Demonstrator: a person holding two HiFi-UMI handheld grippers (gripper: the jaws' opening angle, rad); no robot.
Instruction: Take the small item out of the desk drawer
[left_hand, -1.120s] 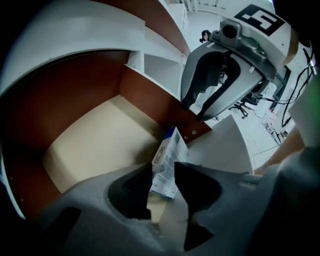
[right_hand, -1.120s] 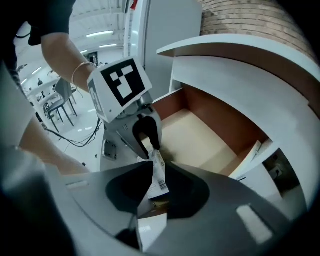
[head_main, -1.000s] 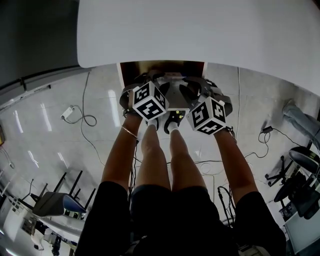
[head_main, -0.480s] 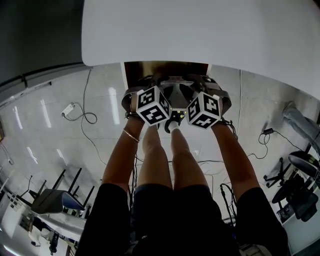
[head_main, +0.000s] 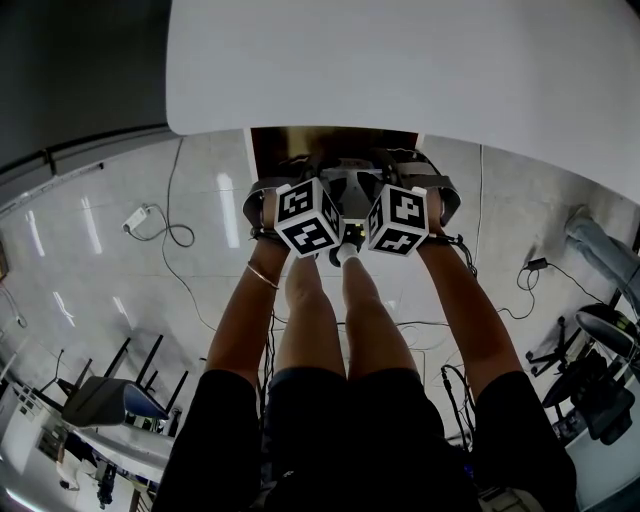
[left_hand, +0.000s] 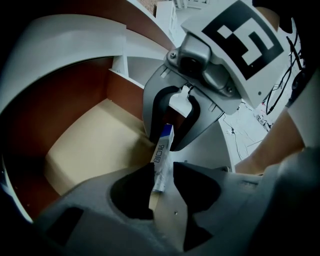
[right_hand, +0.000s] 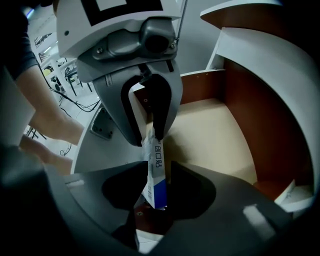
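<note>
A small white-and-blue box (left_hand: 162, 152) stands on end above the open drawer (left_hand: 90, 145), which has a tan floor and brown walls. My left gripper (left_hand: 161, 175) has been closing and is shut on the box's lower end. My right gripper (right_hand: 152, 182) faces it from the other side. Its jaws have just been opening and stand apart around the box (right_hand: 156, 175) without pressing it. In the head view both marker cubes (head_main: 308, 215) sit side by side under the desk edge and hide the box.
The white desk top (head_main: 400, 60) overhangs the drawer (head_main: 300, 140). The person's legs and shoes are below the grippers. Cables (head_main: 175, 235) trail over the glossy floor, with chairs at the lower left and far right.
In the head view the two grippers have drawn together until their cubes nearly touch. The right cube has rolled and moved left towards the left one.
</note>
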